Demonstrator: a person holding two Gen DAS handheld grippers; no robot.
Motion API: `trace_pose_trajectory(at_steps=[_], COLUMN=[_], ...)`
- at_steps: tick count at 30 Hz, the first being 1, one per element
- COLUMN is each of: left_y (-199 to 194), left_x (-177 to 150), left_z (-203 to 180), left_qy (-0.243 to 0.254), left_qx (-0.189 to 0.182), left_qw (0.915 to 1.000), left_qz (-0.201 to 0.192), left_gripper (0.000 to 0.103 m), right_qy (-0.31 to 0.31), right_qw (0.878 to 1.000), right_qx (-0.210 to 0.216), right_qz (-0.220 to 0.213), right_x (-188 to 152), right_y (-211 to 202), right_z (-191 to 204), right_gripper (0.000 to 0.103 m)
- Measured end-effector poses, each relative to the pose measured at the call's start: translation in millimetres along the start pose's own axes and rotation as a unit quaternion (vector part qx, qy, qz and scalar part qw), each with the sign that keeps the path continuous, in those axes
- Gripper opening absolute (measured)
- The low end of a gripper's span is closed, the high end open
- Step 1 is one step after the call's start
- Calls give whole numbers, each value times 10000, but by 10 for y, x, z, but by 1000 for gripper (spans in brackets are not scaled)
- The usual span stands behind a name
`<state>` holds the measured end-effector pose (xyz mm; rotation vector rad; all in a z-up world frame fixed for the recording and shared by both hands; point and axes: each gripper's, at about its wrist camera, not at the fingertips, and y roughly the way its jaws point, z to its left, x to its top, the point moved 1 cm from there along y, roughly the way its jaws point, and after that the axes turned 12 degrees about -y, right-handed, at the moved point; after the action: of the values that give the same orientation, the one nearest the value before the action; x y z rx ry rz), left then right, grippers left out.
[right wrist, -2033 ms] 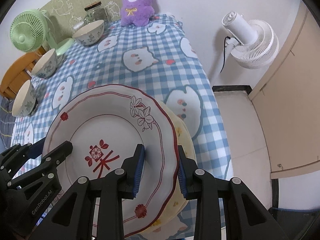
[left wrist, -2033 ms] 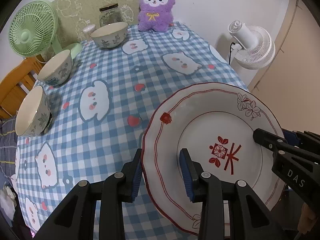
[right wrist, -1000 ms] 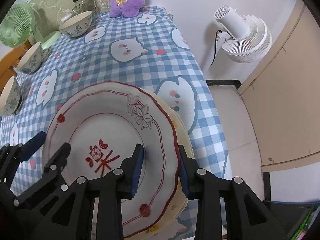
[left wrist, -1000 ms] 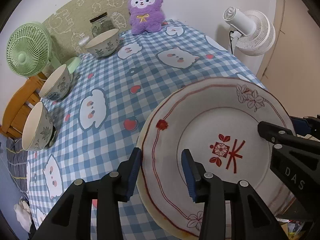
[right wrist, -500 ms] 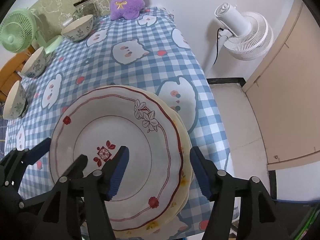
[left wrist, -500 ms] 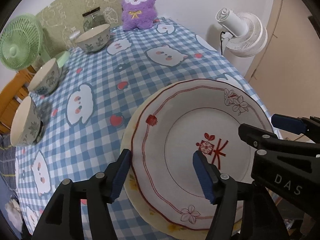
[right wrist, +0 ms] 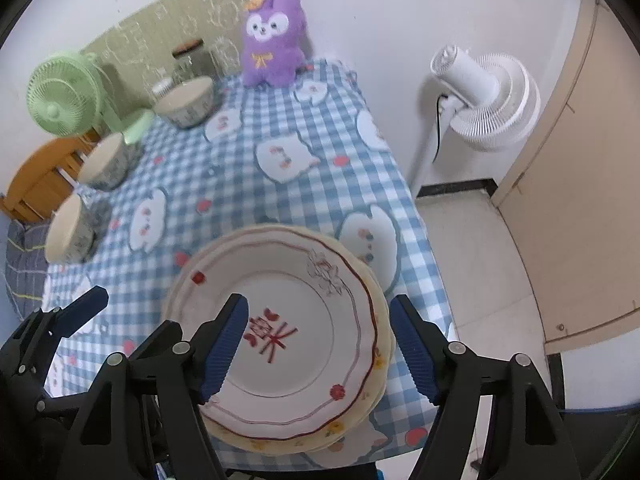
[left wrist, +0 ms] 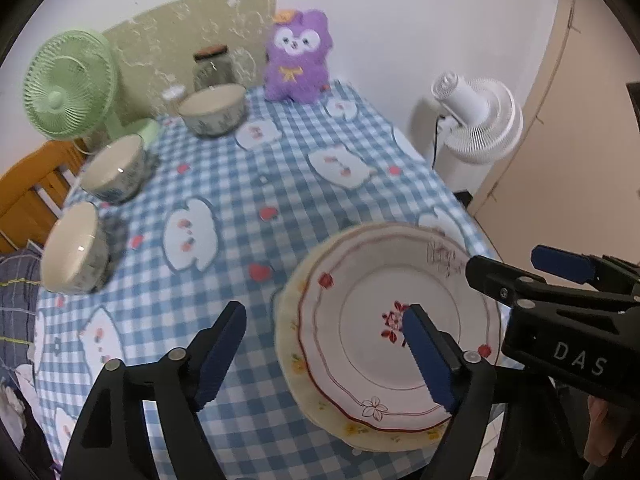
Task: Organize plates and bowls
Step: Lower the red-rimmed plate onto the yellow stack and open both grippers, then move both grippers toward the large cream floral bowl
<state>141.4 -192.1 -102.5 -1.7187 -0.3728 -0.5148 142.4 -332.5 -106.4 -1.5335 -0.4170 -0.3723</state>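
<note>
A white plate with red trim (left wrist: pixel 372 340) (right wrist: pixel 304 320) lies on top of a cream plate with yellow flowers (left wrist: pixel 352 438) (right wrist: pixel 380 356) at the table's near right corner. My left gripper (left wrist: pixel 328 354) is open and empty, raised above the stack's left rim. My right gripper (right wrist: pixel 320 344) is open and empty, raised above the stack's right side; it also shows in the left wrist view (left wrist: pixel 520 268). Three floral bowls stand apart along the left side: near (left wrist: pixel 76 254) (right wrist: pixel 70 232), middle (left wrist: pixel 114 168) (right wrist: pixel 106 160), far (left wrist: pixel 212 110) (right wrist: pixel 186 102).
The table has a blue checked cloth (left wrist: pixel 248 184) (right wrist: pixel 248 184). A purple plush (left wrist: pixel 298 58) (right wrist: pixel 274 36), a glass jar (left wrist: pixel 212 62) and a green fan (left wrist: pixel 66 82) (right wrist: pixel 64 94) stand at the back. A white fan (left wrist: pixel 478 124) (right wrist: pixel 484 100) stands on the floor to the right.
Both grippers held the red-trimmed plate by its rim, set it onto the cream plate, opened, and have drawn back and up from the stack.
</note>
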Motion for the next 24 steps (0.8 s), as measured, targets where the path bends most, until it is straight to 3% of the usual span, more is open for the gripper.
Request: trace_pose_trajectory(at_steps=[9,13,24], left_y=[-399,-571,-708], left_x=[308,412,485], left_z=[87,134,557], left_qy=[-341,-515,-982], left_qx=[-47,309,418], left_qw=[9986,9954,9904], left_qz=[-396,-743,-882], left_gripper=[90,91,95], right_qy=[-285,-572,-1030], right_qw=[9988,9957,9896], right_qx=[119,302,296], right_qz=[-391,-670,-963], right_x=[334,487,718], right_y=[-414,-548,-677], right_z=[104,203,612], right_gripper=[86,86,86])
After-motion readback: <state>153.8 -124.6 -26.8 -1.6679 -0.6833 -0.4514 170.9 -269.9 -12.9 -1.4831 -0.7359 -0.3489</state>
